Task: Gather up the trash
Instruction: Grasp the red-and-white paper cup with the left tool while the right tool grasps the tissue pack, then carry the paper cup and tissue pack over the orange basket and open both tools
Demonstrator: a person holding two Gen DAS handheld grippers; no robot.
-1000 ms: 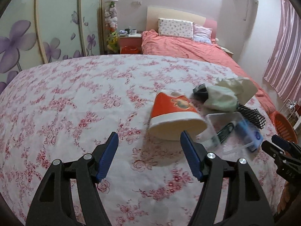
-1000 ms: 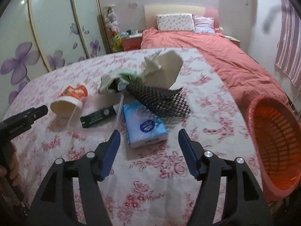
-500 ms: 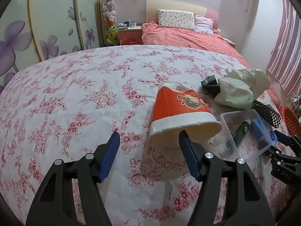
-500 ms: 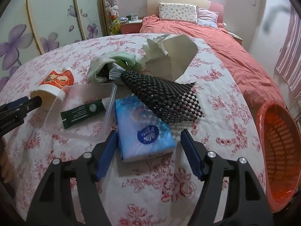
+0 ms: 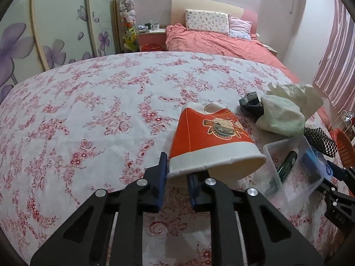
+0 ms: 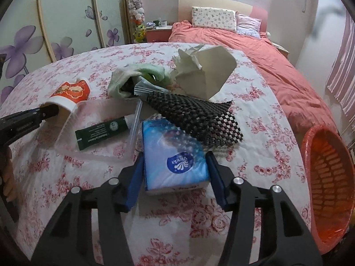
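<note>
The left tool [image 5: 176,178] is pinching the light, crushable paper cup [image 5: 210,141] by its rim; the right tool [image 6: 174,174] is straddling the soft tissue pack [image 6: 174,155], pads apart.

Beyond the flowered tablecloth [image 5: 93,115] we saw a bed [image 6: 261,51] with a coral cover, and two pillows [image 6: 214,18] lay against its pale headboard [image 5: 206,4]. A small bedside cabinet [image 5: 152,38] stood just beside the bed with mugs [image 6: 163,23] on top, and a column of soft toys [image 5: 128,11] rose next to it. We noticed wardrobe doors [image 6: 66,15] painted with purple flowers along the left wall, and a pink striped curtain [image 5: 337,62] hung at the right.
</note>
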